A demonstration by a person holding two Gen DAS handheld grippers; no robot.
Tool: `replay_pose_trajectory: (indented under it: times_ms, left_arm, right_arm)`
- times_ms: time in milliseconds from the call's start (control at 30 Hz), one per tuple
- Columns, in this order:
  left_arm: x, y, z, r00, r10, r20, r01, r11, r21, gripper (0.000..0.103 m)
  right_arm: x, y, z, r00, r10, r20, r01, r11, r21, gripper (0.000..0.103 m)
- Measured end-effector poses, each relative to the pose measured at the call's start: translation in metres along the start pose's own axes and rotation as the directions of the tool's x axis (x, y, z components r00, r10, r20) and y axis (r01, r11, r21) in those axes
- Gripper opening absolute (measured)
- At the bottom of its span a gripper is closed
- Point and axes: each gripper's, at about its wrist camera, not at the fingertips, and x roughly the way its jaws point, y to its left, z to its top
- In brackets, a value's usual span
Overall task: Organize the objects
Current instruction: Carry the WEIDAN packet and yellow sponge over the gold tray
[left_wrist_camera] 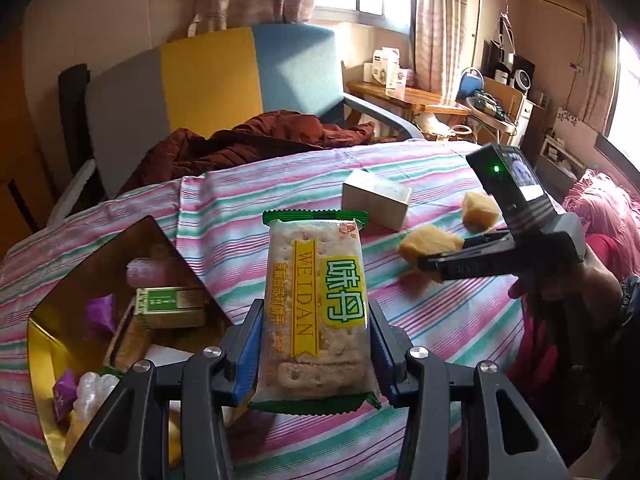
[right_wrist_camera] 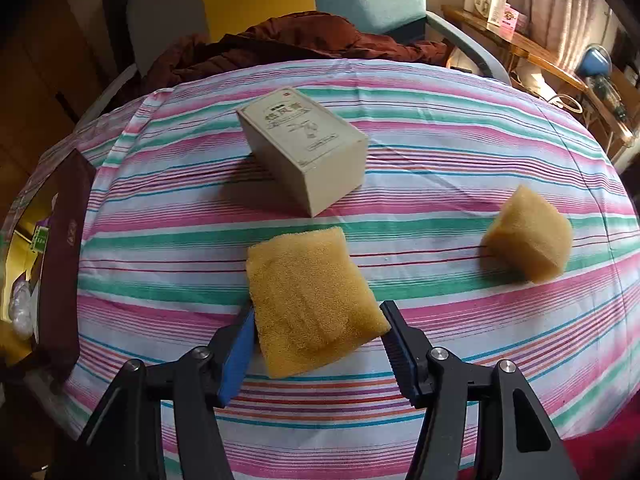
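Left gripper (left_wrist_camera: 316, 344) clamps a cracker packet (left_wrist_camera: 316, 300); right gripper (right_wrist_camera: 318, 344) squeezes a yellow sponge (right_wrist_camera: 312, 300).

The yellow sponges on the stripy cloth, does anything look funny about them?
Nothing is spilled or broken. The far yellow sponge block sits tipped up on a corner, and the near yellow sponge block lies skewed between the right gripper's jaws. The beige cardboard box also sits askew.
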Motion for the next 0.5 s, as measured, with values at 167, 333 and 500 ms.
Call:
replay_pose_trajectory:
  times_ms: [167,333,500]
  left_arm:
    - [-0.010,0.016,-0.002,0.999,0.038,0.024,-0.038,0.999,-0.020,0.048]
    - [-0.018,0.043,-0.007,0.996,0.089,0.030,-0.086,0.994,-0.071,0.048]
    - [-0.026,0.062,-0.012,0.991,0.128,0.039,-0.124,0.988,-0.097,0.048]
  right_arm:
    - [0.003,0.021,-0.005,0.998,0.051,-0.022,-0.053,0.994,-0.091,0.061]
    - [0.011,0.035,-0.012,0.995,0.062,-0.072,-0.072,0.987,-0.145,0.061]
    - [0.012,0.034,-0.013,0.995,0.060,-0.079,-0.070,0.989,-0.132,0.062]
